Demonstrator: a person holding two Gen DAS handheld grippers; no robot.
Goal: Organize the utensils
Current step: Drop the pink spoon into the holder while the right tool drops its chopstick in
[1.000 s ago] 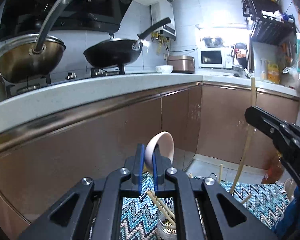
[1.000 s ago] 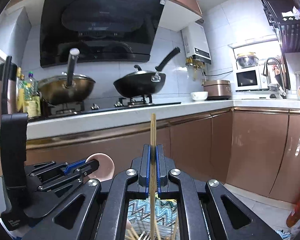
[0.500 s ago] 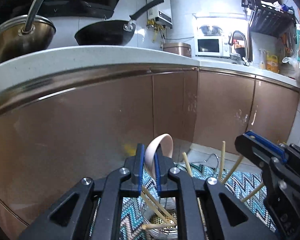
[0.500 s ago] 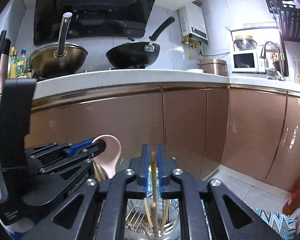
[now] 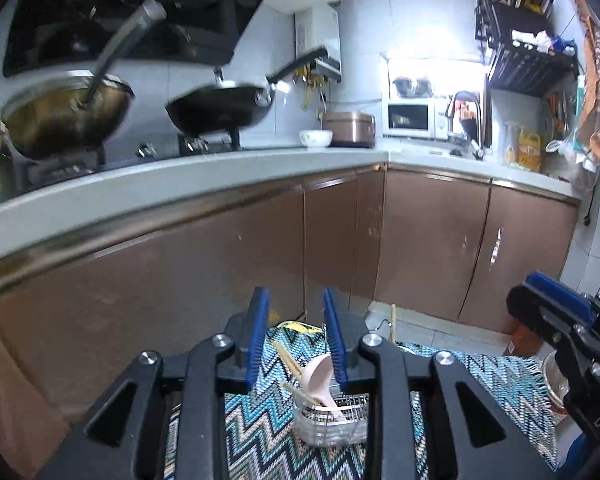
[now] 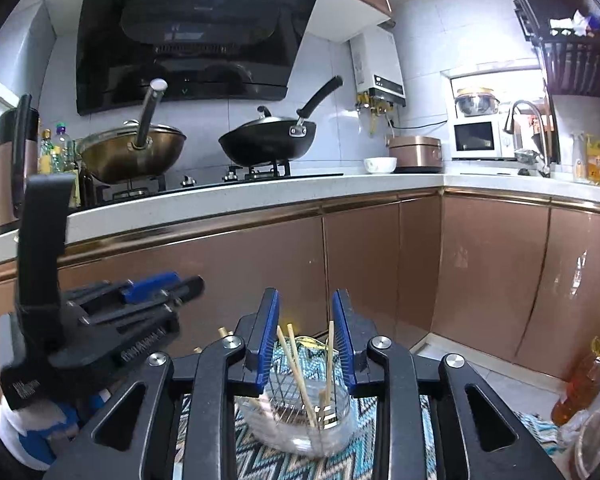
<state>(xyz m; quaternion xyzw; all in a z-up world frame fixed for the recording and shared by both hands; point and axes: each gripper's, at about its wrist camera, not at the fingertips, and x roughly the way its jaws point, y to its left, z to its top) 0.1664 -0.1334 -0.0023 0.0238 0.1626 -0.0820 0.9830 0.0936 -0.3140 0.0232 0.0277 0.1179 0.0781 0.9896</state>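
Observation:
A round wire-and-clear utensil holder (image 5: 332,420) stands on a zigzag-patterned cloth (image 5: 488,384). A pale pink spoon (image 5: 320,376) and several wooden chopsticks (image 5: 290,360) stand in it. My left gripper (image 5: 296,344) is open and empty, just above and behind the holder. In the right wrist view the same holder (image 6: 300,416) holds chopsticks (image 6: 296,368), and my right gripper (image 6: 308,340) is open and empty above it. The left gripper (image 6: 132,312) shows at the left there; the right gripper (image 5: 560,320) shows at the right edge of the left wrist view.
Copper-brown cabinets (image 6: 364,276) under a white counter (image 6: 260,196) stand close behind. A brass wok (image 6: 132,152) and a black wok (image 6: 268,144) sit on the stove. An oil bottle (image 6: 580,384) and a clear container (image 6: 596,440) stand on the floor at the right.
Both grippers have opened. The pink spoon left the left gripper and the chopstick left the right gripper; both now stand in the holder. Both grippers have risen a little.

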